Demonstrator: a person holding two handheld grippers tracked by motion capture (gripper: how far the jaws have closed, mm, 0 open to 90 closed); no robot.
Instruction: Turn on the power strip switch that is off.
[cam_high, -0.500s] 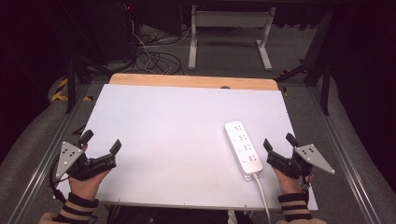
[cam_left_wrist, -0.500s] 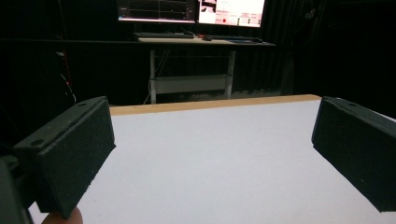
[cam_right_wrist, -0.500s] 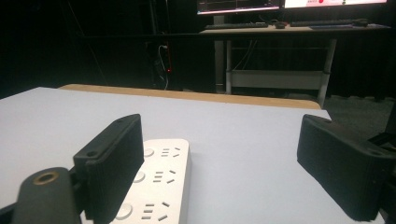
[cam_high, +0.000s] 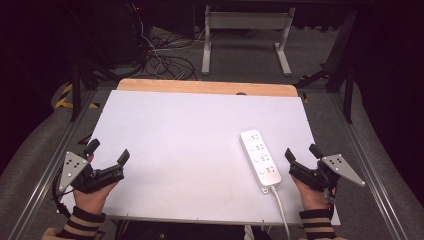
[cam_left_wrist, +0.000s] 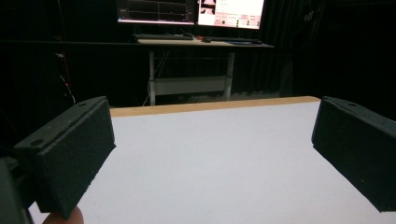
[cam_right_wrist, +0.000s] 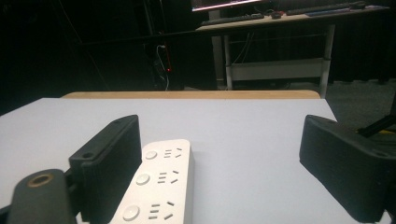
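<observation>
A white power strip (cam_high: 260, 159) lies on the white table top (cam_high: 200, 130) at the right, its cord (cam_high: 281, 212) running off the near edge. My right gripper (cam_high: 302, 153) rests just right of the strip, jaws open and holding nothing. In the right gripper view the power strip (cam_right_wrist: 161, 184) lies beside the left jaw, outside the gap at my right gripper (cam_right_wrist: 219, 163). My left gripper (cam_high: 107, 152) sits at the table's near left corner, open and holding nothing. In the left gripper view, bare table shows between the wide-apart jaws of my left gripper (cam_left_wrist: 212, 154).
A wooden strip (cam_high: 207, 87) edges the table's far side. Beyond it stand a desk frame (cam_high: 245, 35) and loose cables (cam_high: 167, 55) on the floor. Metal rails (cam_high: 372, 165) run along both sides of the table.
</observation>
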